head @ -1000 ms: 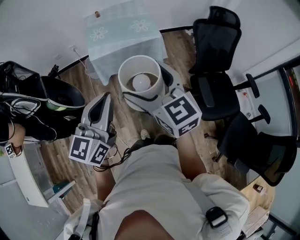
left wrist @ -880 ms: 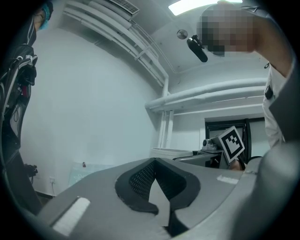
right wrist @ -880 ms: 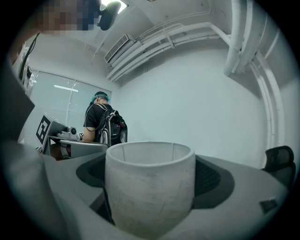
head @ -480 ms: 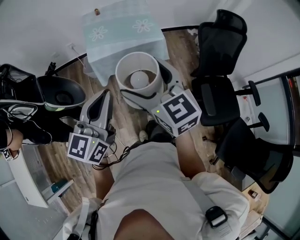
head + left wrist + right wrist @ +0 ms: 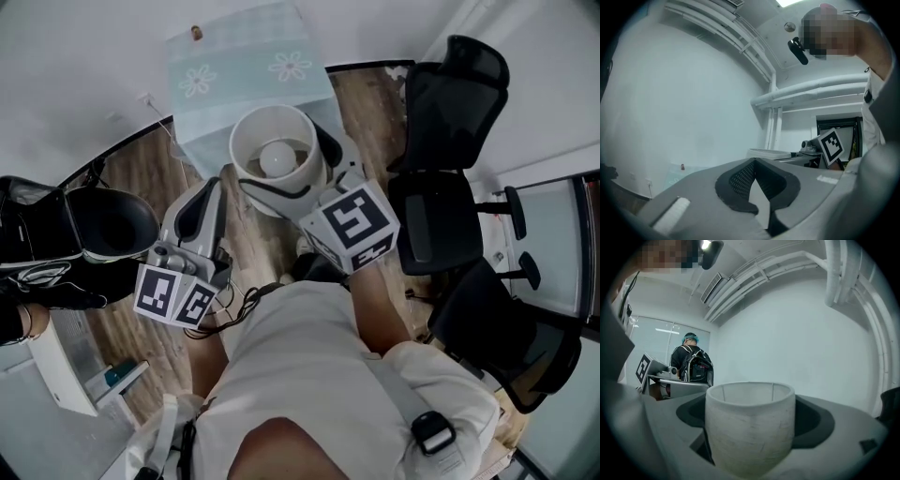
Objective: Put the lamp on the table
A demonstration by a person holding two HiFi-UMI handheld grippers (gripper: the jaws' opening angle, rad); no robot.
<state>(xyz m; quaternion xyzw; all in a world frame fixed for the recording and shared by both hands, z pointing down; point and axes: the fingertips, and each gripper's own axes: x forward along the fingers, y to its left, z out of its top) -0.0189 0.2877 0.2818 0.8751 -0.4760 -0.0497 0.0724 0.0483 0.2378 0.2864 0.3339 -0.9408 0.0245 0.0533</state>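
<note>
A lamp (image 5: 275, 155) with a white drum shade and a round bulb inside is seen from above, held upright over the wooden floor. My right gripper (image 5: 291, 190) is shut on the lamp, one jaw on each side below the shade. In the right gripper view the shade (image 5: 749, 427) fills the space between the jaws. The table (image 5: 244, 70), under a pale teal cloth with flower prints, stands just beyond the lamp by the white wall. My left gripper (image 5: 201, 208) hangs to the left of the lamp, shut and holding nothing (image 5: 757, 190).
Black office chairs stand at the right (image 5: 450, 103) and lower right (image 5: 506, 328). A black bin (image 5: 112, 220) and bags lie at the left. A small brown object (image 5: 195, 31) sits at the table's far edge. A person with a backpack (image 5: 691, 364) stands behind.
The view has shifted toward the table: the lamp shade now overlaps the table's near edge, and the chairs and the bin have slid outward. Both grippers keep the same pose.
</note>
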